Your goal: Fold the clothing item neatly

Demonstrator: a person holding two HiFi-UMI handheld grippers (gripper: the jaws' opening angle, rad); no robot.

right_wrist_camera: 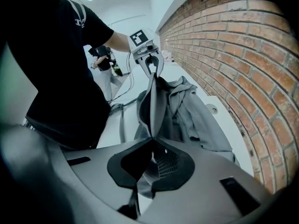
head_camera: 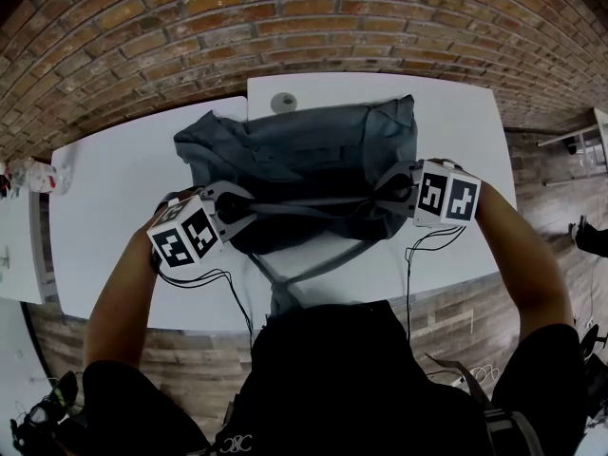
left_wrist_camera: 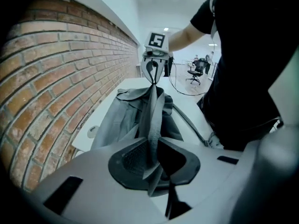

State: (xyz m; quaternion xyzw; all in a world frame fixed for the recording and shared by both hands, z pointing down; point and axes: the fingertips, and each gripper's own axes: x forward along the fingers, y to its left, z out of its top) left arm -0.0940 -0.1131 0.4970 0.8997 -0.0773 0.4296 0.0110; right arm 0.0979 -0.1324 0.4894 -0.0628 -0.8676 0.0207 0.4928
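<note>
Brick wall (head_camera: 285, 17) at the back, white desk (head_camera: 114, 217) in front of it, and the grey garment (head_camera: 304, 150) lies bunched on the desk, just beyond both tongs on the wall side. Left tongs (left_wrist_camera: 152, 160) are pinching a folded edge of the garment, with cloth bunched right between the pads. Right tongs (right_wrist_camera: 152, 160) are clamped on that same edge at its far end, pads pressed tight on the fabric. Between the two tongs the edge runs taut as a narrow band, up off the desk, and the rest of the garment drapes down from it onto the surface. A grey strap (head_camera: 323, 266) trails from the garment on the person's side of the tongs, across the near desk edge. Beyond the garment, a round grommet (head_camera: 283, 102) sits in the desk.
</note>
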